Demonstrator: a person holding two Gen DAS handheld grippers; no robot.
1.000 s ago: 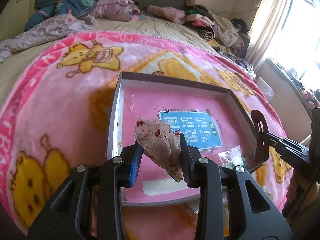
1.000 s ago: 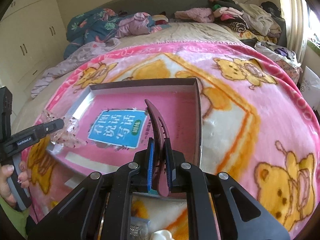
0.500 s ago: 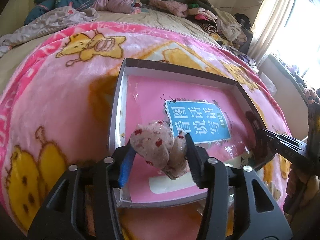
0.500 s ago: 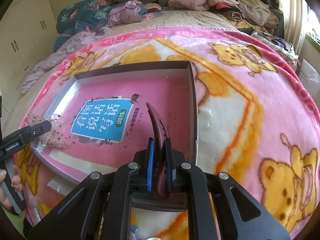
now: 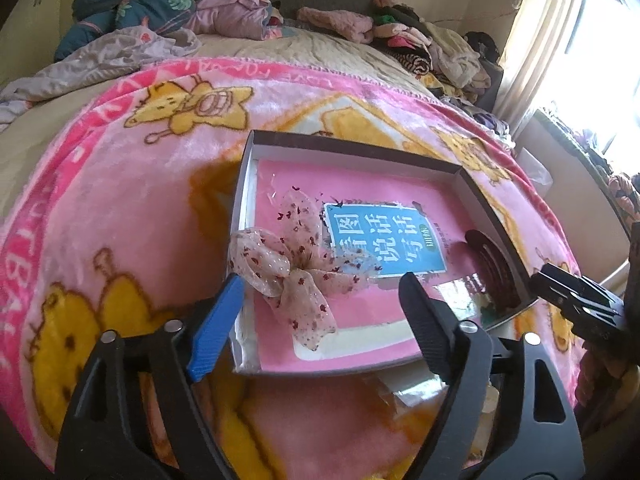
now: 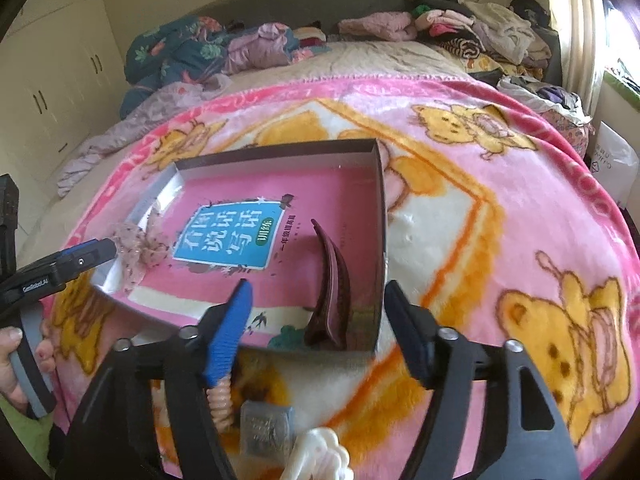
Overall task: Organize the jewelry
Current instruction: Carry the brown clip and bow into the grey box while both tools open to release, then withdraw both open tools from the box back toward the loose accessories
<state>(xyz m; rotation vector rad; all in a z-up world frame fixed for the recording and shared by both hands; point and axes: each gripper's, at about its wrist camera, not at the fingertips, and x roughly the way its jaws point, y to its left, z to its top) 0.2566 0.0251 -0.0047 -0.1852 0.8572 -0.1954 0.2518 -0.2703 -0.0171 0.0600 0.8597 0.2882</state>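
Observation:
A shallow grey box (image 5: 352,148) (image 6: 276,156) lies on the pink blanket, with a pink book in it. A sheer pink bow with red specks (image 5: 296,268) (image 6: 140,244) rests in the box's near left corner. My left gripper (image 5: 320,296) (image 6: 100,252) hovers just behind it, jaws opening, pads off the bow. A dark maroon hair clip (image 6: 332,292) (image 5: 496,268) stands in the near right corner against the box wall. My right gripper (image 6: 316,296) (image 5: 560,284) straddles it from behind, jaws opening, pads clear of the clip.
Near the right gripper lie a peach spiral hair tie (image 6: 220,400), a small silvery packet (image 6: 266,428) and a white clip (image 6: 320,456). Clothes and bedding (image 6: 208,48) are piled at the bed's far end. A hand (image 6: 16,360) holds the left gripper's handle.
Both grippers lowered their items into the box and opened. The bow dropped from the left jaws and spread out; the maroon clip left the right jaws and leans in the corner.

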